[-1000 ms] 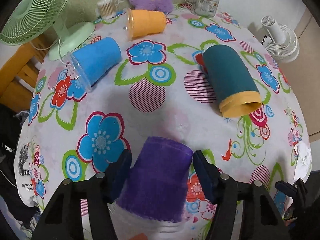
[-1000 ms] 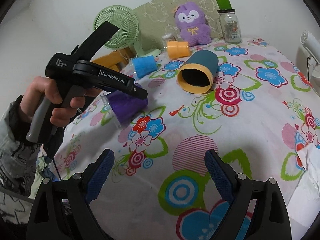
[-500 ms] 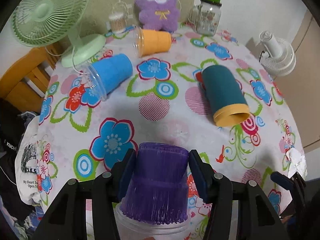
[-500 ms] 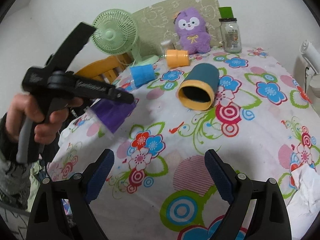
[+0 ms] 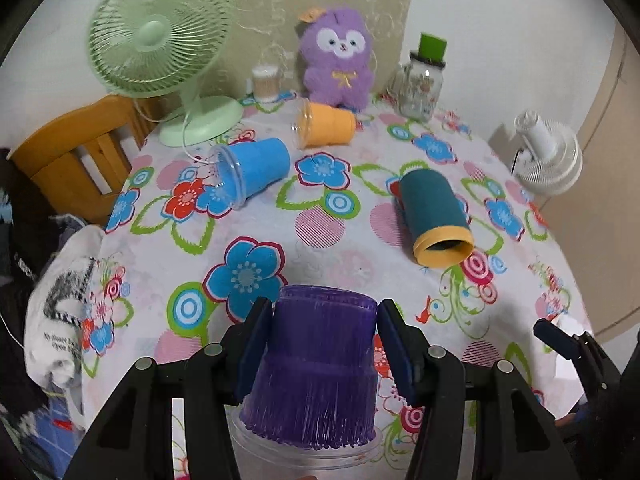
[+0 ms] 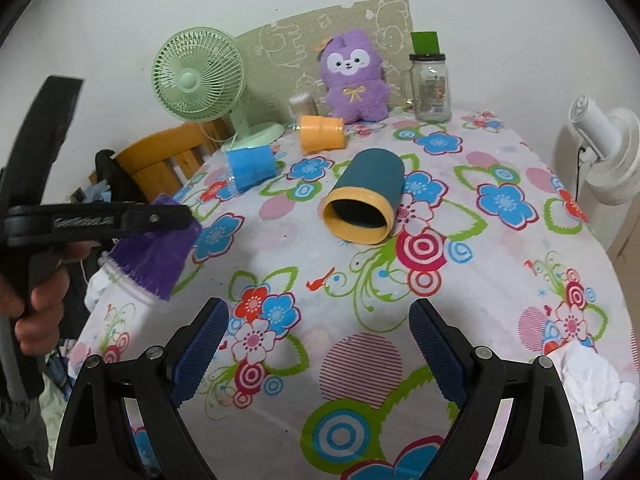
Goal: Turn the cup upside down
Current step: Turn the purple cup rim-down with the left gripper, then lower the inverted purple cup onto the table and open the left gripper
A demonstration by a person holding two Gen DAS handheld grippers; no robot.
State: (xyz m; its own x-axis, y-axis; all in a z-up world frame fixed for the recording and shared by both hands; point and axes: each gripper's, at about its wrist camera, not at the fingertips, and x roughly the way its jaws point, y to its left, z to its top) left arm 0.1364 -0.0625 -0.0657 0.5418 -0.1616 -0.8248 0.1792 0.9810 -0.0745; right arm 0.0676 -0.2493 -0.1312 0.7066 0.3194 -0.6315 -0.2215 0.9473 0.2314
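Observation:
My left gripper point(image 5: 324, 320) is shut on a purple cup point(image 5: 316, 372) with a clear rim, held in the air above the near left part of the flowered table point(image 5: 344, 240). The cup's base points away from me and its rim toward the camera. In the right wrist view the purple cup point(image 6: 154, 256) hangs tilted in the left gripper point(image 6: 176, 216) at the left. My right gripper point(image 6: 320, 344) is open and empty over the table's near edge. Three more cups lie on their sides: blue point(image 5: 250, 172), orange point(image 5: 326, 126) and teal with a yellow rim point(image 5: 434, 216).
At the back stand a green fan point(image 5: 160, 40), a purple plush toy point(image 5: 338, 60), a glass jar point(image 5: 422, 84) and a small swab holder point(image 5: 266, 82). A white fan point(image 5: 546, 152) is off the right side. A wooden chair point(image 5: 76, 152) is at the left. Crumpled tissue point(image 6: 592, 388) lies near right.
My left gripper has closed on the purple cup and lifted it off the table, tipping up so more of the back wall shows. My right gripper stays open and has barely moved.

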